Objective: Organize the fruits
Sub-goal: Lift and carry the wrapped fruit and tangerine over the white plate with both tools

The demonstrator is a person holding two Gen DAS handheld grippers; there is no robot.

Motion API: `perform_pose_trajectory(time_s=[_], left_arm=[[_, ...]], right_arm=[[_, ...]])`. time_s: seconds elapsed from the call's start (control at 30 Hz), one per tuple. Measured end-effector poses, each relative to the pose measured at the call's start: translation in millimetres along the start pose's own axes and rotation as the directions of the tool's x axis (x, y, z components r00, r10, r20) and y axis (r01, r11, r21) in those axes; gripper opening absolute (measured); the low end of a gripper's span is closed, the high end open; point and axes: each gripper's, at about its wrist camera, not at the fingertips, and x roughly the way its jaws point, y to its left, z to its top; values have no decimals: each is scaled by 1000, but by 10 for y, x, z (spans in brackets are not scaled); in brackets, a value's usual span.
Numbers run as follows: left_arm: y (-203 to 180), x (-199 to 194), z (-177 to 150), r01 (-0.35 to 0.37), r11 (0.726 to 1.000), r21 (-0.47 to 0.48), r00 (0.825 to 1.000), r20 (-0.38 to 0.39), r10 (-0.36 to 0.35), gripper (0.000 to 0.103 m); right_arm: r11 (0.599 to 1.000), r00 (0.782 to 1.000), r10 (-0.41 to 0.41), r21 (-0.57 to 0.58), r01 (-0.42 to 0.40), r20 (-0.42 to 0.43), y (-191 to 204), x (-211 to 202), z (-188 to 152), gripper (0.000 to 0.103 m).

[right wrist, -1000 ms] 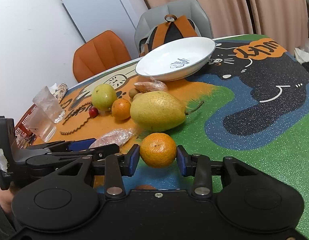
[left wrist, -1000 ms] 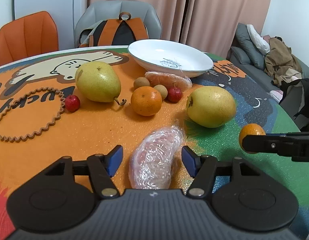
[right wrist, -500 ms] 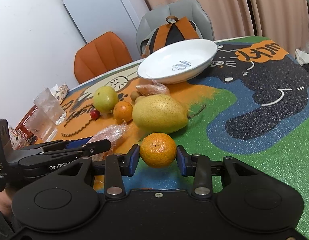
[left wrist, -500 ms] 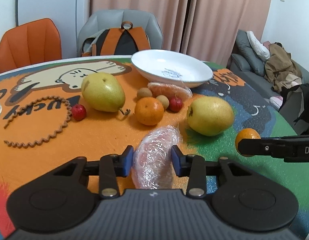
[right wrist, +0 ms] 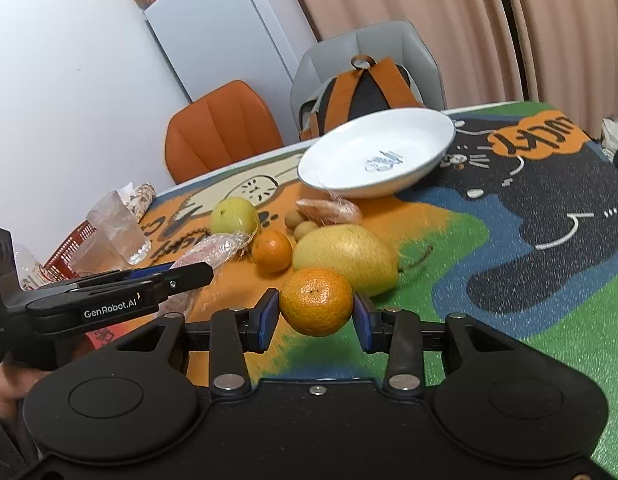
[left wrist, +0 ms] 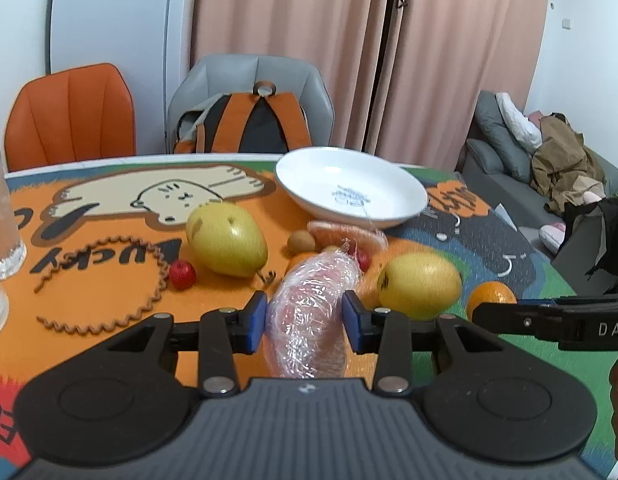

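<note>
Fruits are seen scattered over a colourful cartoon mat (left wrist: 109, 288) on the table, and in the left wrist view a plastic-wrapped pink fruit piece (left wrist: 309, 312) is pinched between the blue pads of the left gripper (left wrist: 305, 322), its upper end tilted toward the far side. Behind it, a yellow pear (left wrist: 225, 240) is seen lying beside a small red fruit (left wrist: 182, 275), and a second pear (left wrist: 419, 285) lies to the right, with a wrapped orange segment (left wrist: 345, 234) and a small brown fruit (left wrist: 301, 241) just in front of an empty white bowl (left wrist: 309, 176). At the right edge an orange (left wrist: 491, 296) is partly hidden by the black finger of the right gripper. A brown scalloped ring (left wrist: 149, 304) is laid flat on the mat, and a clear glass (left wrist: 3, 224) stands at the left. In the right wrist view, the orange (right wrist: 316, 301) is clamped between the pads of the right gripper (right wrist: 315, 318) and appears held off the mat, just in front of the second pear (right wrist: 347, 260). A smaller orange (right wrist: 271, 251) lies left of that pear. The left gripper (right wrist: 181, 276) is seen from the side, with the wrapped piece (right wrist: 213, 250) caught at its tip. The white bowl (right wrist: 429, 160) sits farther back, near an orange-and-black backpack (right wrist: 361, 88) on a grey chair (right wrist: 389, 40).
</note>
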Motion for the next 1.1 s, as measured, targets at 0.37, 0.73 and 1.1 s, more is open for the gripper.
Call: perform_pose_trajectory(time_s=[0.37, 0.73, 1.1], left_arm=[[24, 1, 229, -8, 1000, -15, 999, 43, 9, 39], [56, 121, 453, -8, 1000, -30, 998, 59, 10, 39], [39, 342, 707, 0, 1000, -31, 998, 66, 2, 39]], right_arm=[[1000, 999, 0, -7, 1, 45, -12, -11, 223, 37], [1000, 997, 3, -3, -3, 76, -74, 94, 462, 37], [1000, 996, 5, -9, -4, 87, -106, 228, 671, 37]])
